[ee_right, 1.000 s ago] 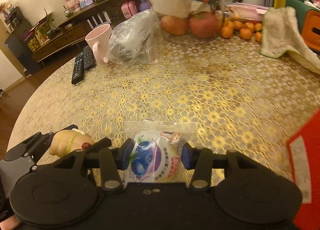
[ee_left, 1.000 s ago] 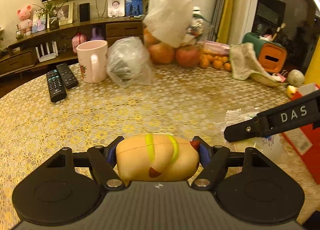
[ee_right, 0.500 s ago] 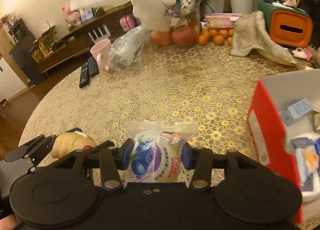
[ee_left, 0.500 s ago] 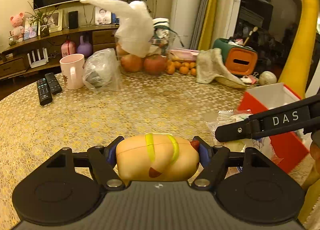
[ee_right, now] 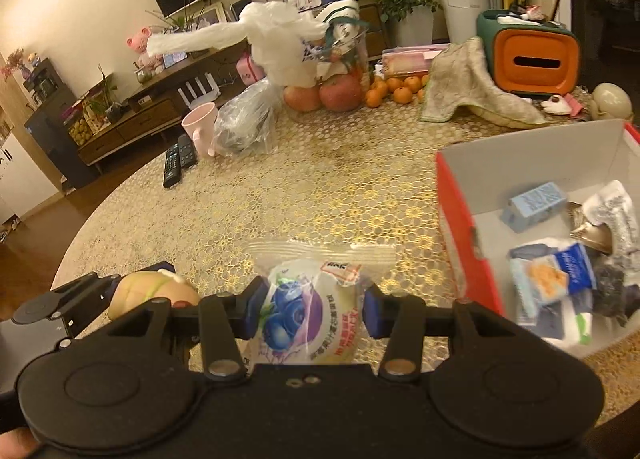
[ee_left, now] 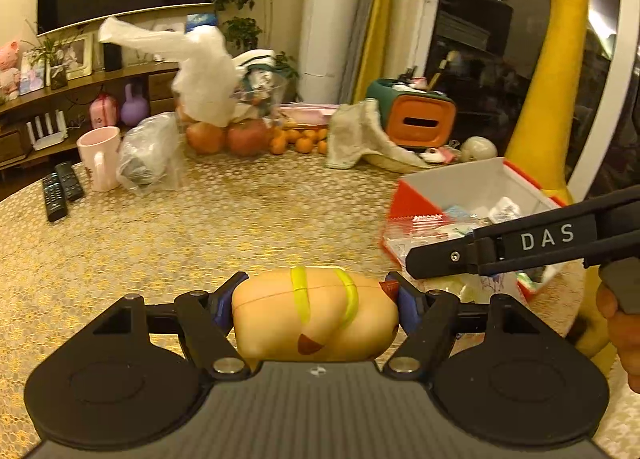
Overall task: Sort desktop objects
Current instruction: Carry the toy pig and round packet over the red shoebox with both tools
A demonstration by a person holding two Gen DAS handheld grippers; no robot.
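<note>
My left gripper (ee_left: 314, 305) is shut on a tan hot-dog toy (ee_left: 316, 319) with yellow-green stripes, held above the gold-patterned table. That toy (ee_right: 154, 295) also shows at the lower left of the right wrist view. My right gripper (ee_right: 312, 309) is shut on a clear snack packet (ee_right: 316, 307) printed with blueberries. A red box with a white inside (ee_right: 460, 219) lies to the right, holding several small packets. In the left wrist view the same box (ee_left: 416, 199) sits at the right, partly behind the right gripper's black arm (ee_left: 520, 243).
At the table's far side stand a pink mug (ee_left: 100, 157), two remotes (ee_left: 62, 189), a clear bag (ee_left: 150, 153), a white bag over fruit (ee_left: 204, 79), tangerines (ee_left: 298, 143), a cloth (ee_left: 360, 135) and an orange-fronted container (ee_left: 418, 119). A yellow giraffe toy (ee_left: 556, 59) stands beyond the box.
Both grippers have risen and swung right with their loads still held. The red box has come into view, and the far clutter has drawn back.
</note>
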